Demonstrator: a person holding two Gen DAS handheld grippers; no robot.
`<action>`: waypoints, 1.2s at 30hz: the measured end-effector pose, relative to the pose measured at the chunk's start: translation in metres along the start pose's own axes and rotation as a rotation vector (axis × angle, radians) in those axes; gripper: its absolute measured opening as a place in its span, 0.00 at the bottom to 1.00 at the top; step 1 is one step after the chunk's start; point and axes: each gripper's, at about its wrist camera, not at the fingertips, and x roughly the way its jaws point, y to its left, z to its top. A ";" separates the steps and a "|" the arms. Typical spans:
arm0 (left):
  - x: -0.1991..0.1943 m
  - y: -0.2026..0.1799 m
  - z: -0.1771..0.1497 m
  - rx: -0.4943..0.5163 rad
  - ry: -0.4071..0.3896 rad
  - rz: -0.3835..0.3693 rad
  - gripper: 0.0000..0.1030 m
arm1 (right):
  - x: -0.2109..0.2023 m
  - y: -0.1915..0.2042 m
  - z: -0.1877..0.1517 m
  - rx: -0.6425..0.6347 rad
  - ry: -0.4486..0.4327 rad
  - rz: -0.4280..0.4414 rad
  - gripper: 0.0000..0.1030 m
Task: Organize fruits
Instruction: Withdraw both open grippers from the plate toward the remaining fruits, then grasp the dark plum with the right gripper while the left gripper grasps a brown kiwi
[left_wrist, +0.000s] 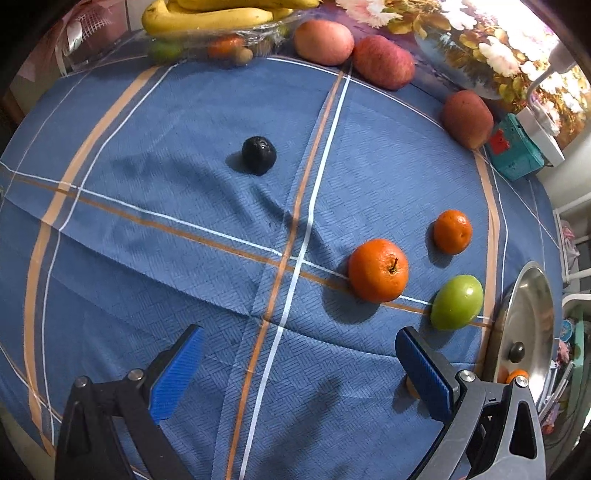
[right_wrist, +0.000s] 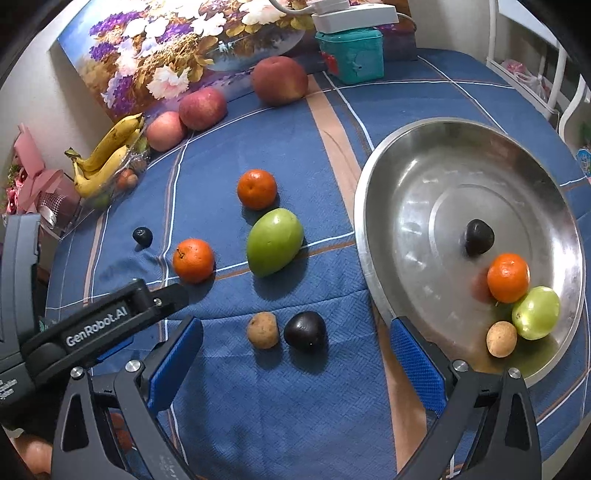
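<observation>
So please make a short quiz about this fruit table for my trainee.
1. How many fruits lie in the steel bowl?
2. True or false: the right tongs grip a fruit.
3. Which lies nearer the bowl on the cloth: the green fruit or the small black fruit?

Key: 1. Four. 2. False; the jaws stand open and empty. 3. The green fruit.

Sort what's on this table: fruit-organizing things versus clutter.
Job: round steel plate; loose on the cloth: two oranges, green oval fruit, brown round fruit, two dark fruits.
Clutter: teal plastic box, flower painting, white power strip.
</observation>
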 end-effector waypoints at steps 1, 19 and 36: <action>0.000 0.000 0.000 -0.002 -0.001 -0.002 1.00 | 0.000 0.000 0.000 -0.001 0.001 0.000 0.98; -0.004 -0.010 -0.002 0.045 -0.006 -0.022 1.00 | 0.005 0.002 -0.004 0.023 0.032 0.011 0.85; -0.001 -0.059 -0.019 0.133 0.024 -0.070 0.98 | 0.017 -0.036 -0.008 0.223 0.083 0.060 0.54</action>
